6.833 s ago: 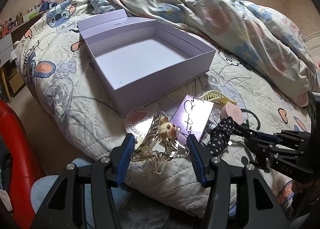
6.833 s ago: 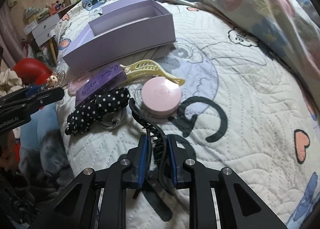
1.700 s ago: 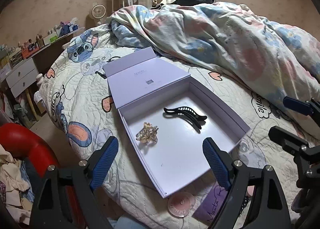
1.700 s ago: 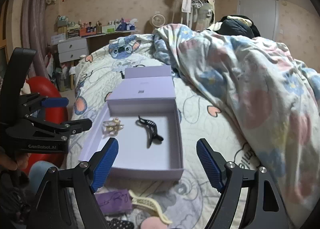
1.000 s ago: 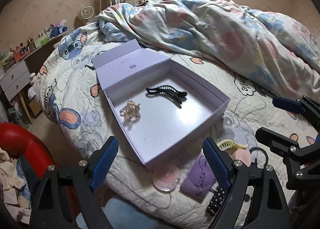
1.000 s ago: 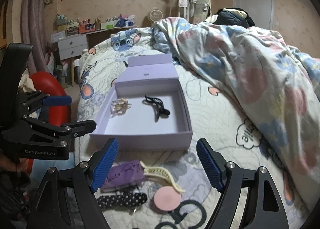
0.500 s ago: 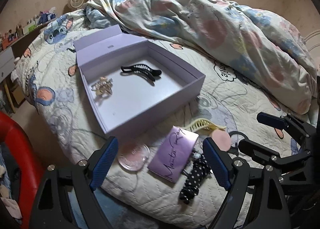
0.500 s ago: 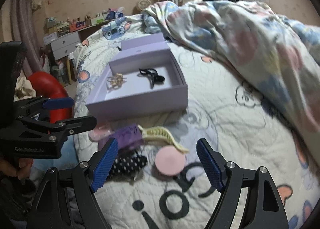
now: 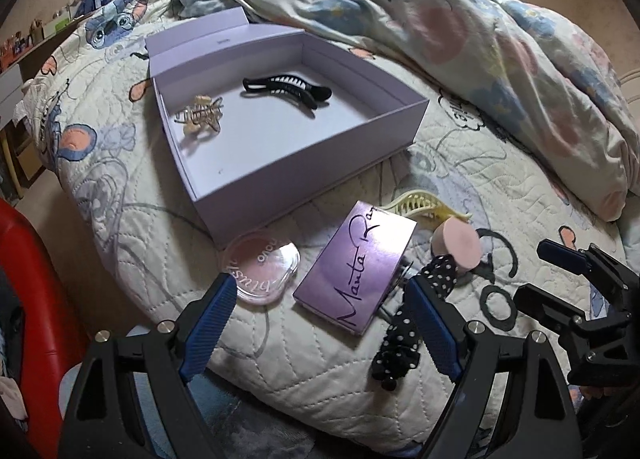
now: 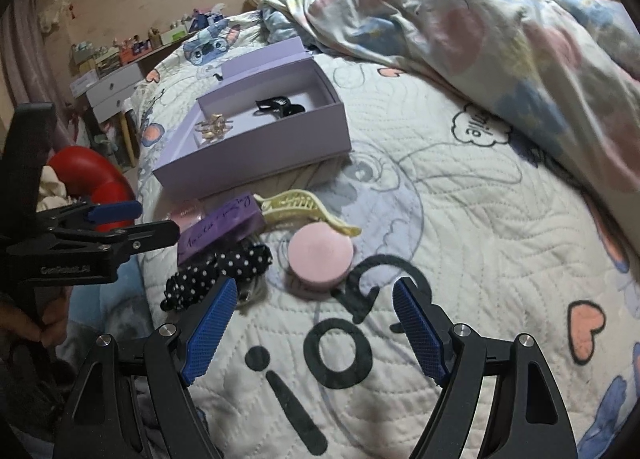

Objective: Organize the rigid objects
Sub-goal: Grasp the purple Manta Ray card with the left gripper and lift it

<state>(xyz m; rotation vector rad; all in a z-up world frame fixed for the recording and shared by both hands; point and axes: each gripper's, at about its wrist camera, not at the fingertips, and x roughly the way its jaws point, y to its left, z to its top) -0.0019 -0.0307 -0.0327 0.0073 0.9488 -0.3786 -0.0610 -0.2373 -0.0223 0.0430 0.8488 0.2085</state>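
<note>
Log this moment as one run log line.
left gripper: open, empty | right gripper: open, empty | box: two clips in

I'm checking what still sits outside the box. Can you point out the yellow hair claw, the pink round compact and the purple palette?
yellow hair claw [image 10: 298, 203], right wrist view, on its toothed body.
pink round compact [image 10: 320, 255], right wrist view, middle of its lid.
purple palette [image 9: 357, 265], left wrist view, middle of its lettered lid.

Two hair clips [image 9: 288, 90] inside the box [image 9: 320, 163], palette [image 9: 356, 265] just before it.

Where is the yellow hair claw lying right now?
In the left wrist view, the yellow hair claw lies on the quilt between the lavender box and the pink compact.
</note>
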